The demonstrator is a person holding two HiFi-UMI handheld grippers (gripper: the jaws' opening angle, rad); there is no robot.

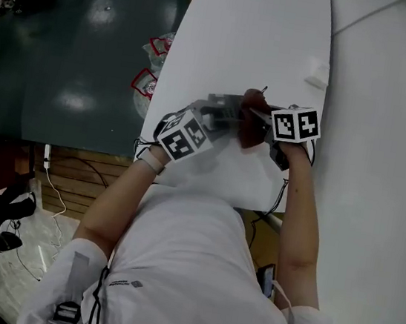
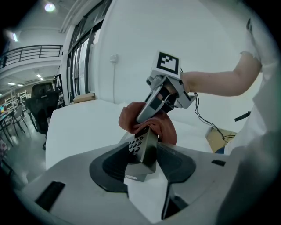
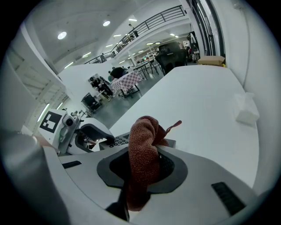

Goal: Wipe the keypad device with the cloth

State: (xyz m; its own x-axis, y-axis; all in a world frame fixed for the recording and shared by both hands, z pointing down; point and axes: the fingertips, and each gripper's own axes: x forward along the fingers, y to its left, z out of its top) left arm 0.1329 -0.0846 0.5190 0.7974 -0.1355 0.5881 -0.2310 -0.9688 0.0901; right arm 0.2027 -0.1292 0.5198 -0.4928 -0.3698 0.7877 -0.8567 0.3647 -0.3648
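My left gripper is shut on the grey keypad device, held tilted above the white table, its dark keys facing left in the left gripper view. My right gripper is shut on a reddish-brown cloth, which bunches up between its jaws. The cloth lies against the far end of the device. In the right gripper view the keypad device shows just behind the cloth, with the left gripper clamping it. From the head view both grippers, left and right, meet over the table's near part.
A small white block lies on the white table toward the far right. Cables hang off the table's near edge. Packets lie on the dark floor left of the table. A white wall runs along the right.
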